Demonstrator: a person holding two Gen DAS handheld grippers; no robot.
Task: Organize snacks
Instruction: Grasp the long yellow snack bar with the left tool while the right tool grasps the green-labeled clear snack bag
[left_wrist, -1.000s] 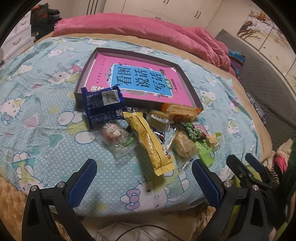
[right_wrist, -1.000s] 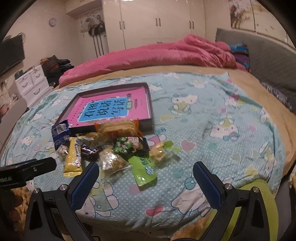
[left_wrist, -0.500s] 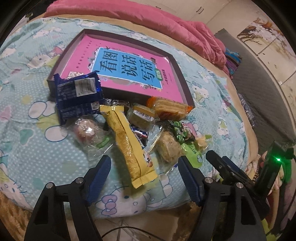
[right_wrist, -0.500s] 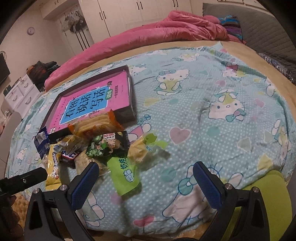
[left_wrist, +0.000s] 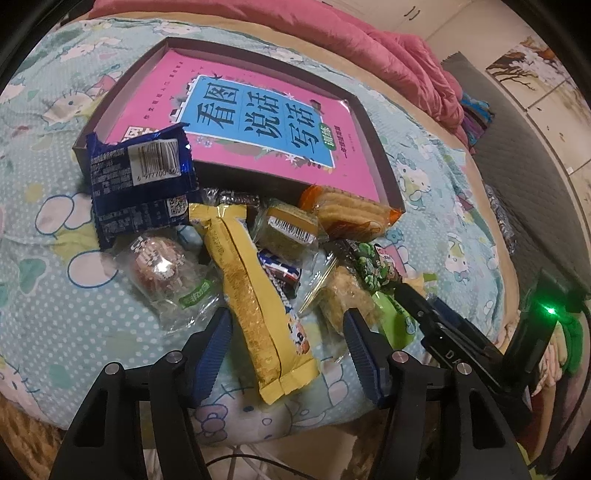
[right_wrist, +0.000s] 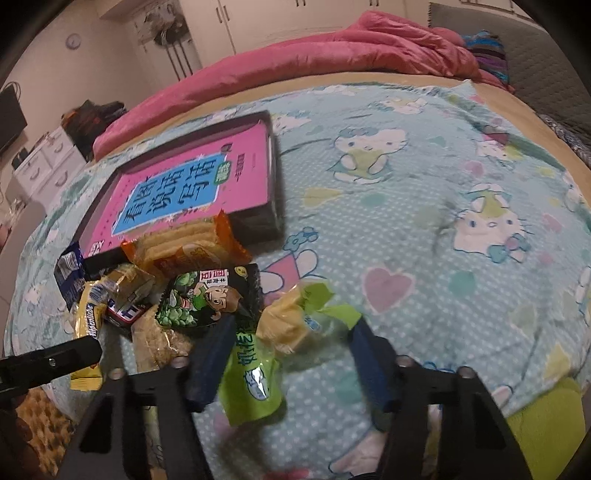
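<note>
A heap of snacks lies on the bedspread in front of a dark shallow box (left_wrist: 240, 181) that holds a pink book. My left gripper (left_wrist: 286, 332) hangs low over the heap. Its jaws are closing either side of a long yellow packet (left_wrist: 251, 295), with a gap at each pad. In the right wrist view my right gripper (right_wrist: 293, 339) is also closing. A light green packet (right_wrist: 251, 376) and a small yellow sweet in clear wrap (right_wrist: 288, 321) lie between its blurred fingers; I see no firm press. A blue packet (left_wrist: 140, 188) leans on the box.
An orange packet (left_wrist: 351, 216), a dark pea packet (left_wrist: 373, 266), a round pastry in clear wrap (left_wrist: 159, 262) and a small cake (left_wrist: 288, 229) crowd the heap. A pink quilt (right_wrist: 332, 51) lies behind. Bedspread (right_wrist: 424, 221) stretches to the right. The bed's edge is just below both grippers.
Both grippers have come down and forward onto the snack heap. Their jaws have narrowed, the left around the yellow packet, the right around the green one.
</note>
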